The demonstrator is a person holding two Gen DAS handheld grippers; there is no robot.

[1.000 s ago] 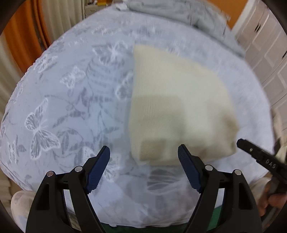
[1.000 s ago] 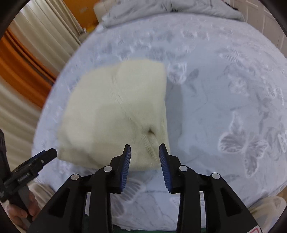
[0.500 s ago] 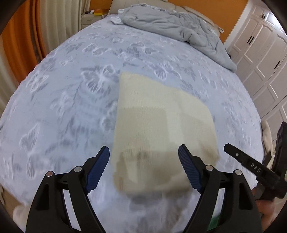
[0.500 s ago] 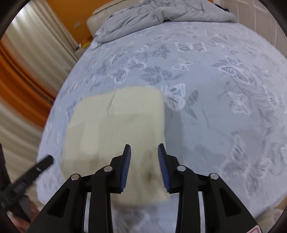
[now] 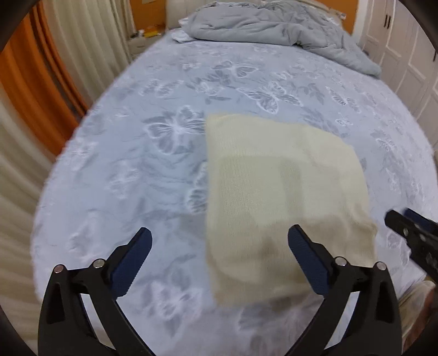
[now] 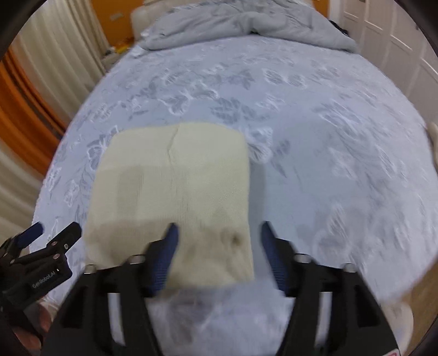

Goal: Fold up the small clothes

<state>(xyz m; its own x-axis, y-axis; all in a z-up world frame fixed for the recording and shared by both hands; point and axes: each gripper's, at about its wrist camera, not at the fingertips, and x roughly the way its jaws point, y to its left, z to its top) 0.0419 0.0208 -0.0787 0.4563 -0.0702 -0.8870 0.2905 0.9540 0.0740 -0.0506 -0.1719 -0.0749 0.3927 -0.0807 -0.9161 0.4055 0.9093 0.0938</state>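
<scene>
A cream knitted garment (image 5: 279, 197) lies folded into a flat square on the bed, also seen in the right wrist view as the cream garment (image 6: 175, 191). My left gripper (image 5: 219, 241) hovers above its near left edge, jaws opening wide, pads apart from the cloth. My right gripper (image 6: 216, 235) hangs over the near right corner, its jaws opening too, nothing pressed between the blue pads. The right gripper's tip (image 5: 410, 227) shows at the left wrist view's right edge; the left gripper (image 6: 46, 241) shows at the right wrist view's left edge.
The bed carries a pale blue butterfly-patterned sheet (image 5: 164, 153). A crumpled grey duvet (image 5: 273, 24) lies at the far end. Orange and cream curtains (image 5: 35, 82) hang on the left, white wardrobe doors (image 5: 405, 49) on the right. The bed's near edge runs just below the grippers.
Both grippers have risen and drawn back from the garment, so more of the bed shows. The right jaws, narrow before, have spread; the left jaws have widened further.
</scene>
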